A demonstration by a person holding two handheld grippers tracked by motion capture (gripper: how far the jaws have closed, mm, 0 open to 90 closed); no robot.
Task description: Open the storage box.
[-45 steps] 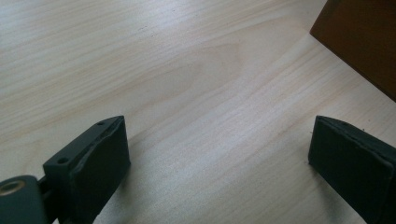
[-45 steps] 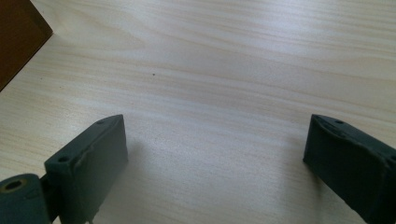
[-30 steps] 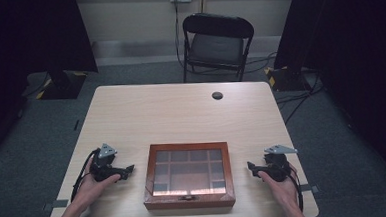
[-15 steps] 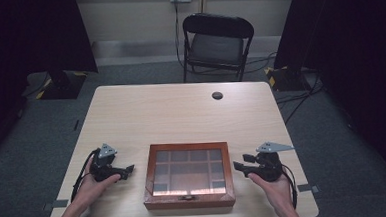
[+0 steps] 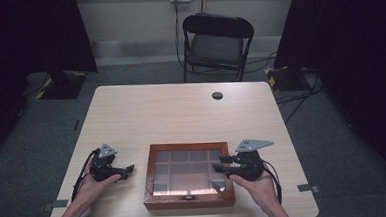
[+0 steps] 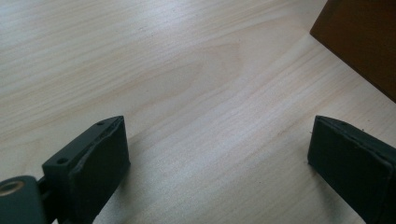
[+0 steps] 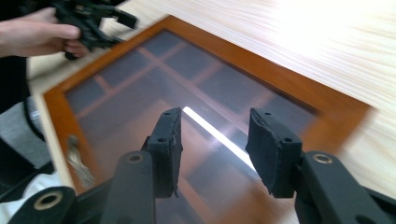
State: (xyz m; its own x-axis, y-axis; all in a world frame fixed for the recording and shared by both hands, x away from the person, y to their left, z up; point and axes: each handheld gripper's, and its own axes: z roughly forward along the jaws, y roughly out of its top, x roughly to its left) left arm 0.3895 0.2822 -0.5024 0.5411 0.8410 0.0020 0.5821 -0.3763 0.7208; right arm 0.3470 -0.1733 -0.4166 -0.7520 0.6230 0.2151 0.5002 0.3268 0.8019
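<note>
The right tongs [image 5: 218, 165] have moved in from the bench's edge and now hang over the glass lid of the wooden box [image 5: 190, 201]. Their jaws have just been narrowing, half-closed with nothing between them. The left tongs [image 5: 129, 170] rest wide open just beside the box's other side. Opening the lid looks next.

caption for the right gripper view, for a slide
Right claw, jaws apart and empty, poised over the glass-lidded wooden box.
</note>
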